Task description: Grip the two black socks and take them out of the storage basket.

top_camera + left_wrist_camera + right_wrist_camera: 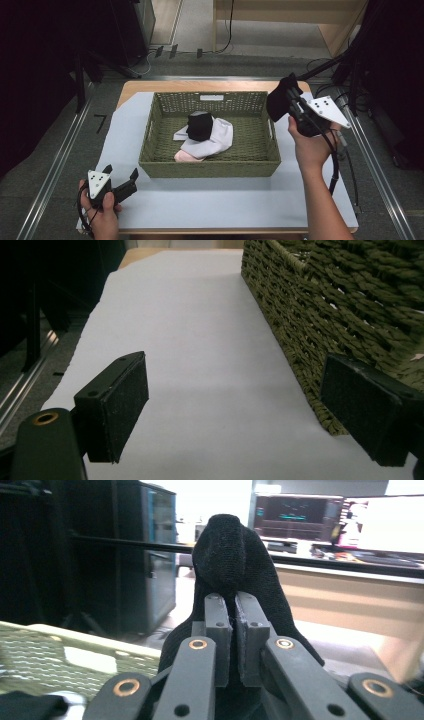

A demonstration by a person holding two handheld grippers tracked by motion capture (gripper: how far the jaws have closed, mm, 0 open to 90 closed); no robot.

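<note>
My right gripper [291,106] is lifted above the right edge of the green woven basket [210,169] and is shut on a black knitted cloth [279,100]. In the right gripper view the cloth [225,555] bulges above and around the closed jaws of that gripper [234,600]. Inside the basket lie another black cloth [200,125] and a white and pink cloth [215,140]. At the table's front left my left gripper [121,172] is open, with nothing between its pads. The left gripper [240,410] hovers over the white sheet beside the basket wall [325,315].
A white sheet [200,205] covers the wooden table under the basket. Metal rails [55,165] run along both sides of the table. Dark equipment and cables stand on the floor beyond the far edge.
</note>
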